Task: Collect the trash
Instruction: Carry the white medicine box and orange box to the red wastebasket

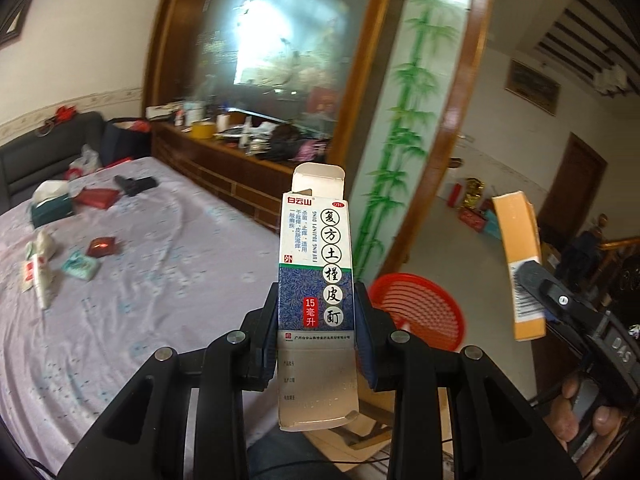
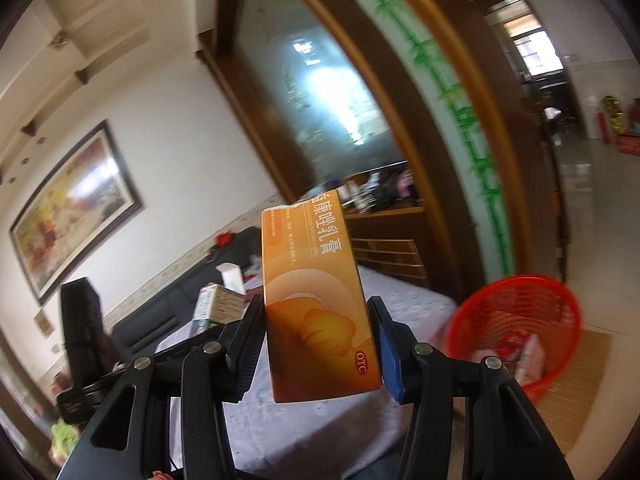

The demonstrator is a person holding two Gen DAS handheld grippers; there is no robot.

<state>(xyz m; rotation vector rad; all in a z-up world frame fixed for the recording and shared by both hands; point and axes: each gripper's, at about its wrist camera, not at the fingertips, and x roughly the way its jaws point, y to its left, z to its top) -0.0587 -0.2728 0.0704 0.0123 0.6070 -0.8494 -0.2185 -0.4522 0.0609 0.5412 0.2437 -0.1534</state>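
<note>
We are in a home, in a living room that opens onto a tiled hallway. We see a dark sofa (image 1: 48,148) along the wall, a framed painting (image 2: 76,208) above it, and a table under a lilac cloth (image 1: 132,280) strewn with small packets and a tissue box (image 1: 52,200). A cluttered wooden sideboard (image 1: 224,160) sits under a wood-framed glass partition (image 1: 280,48) with bamboo decals (image 1: 404,128), and a wooden door (image 1: 576,184) stands beyond.
</note>
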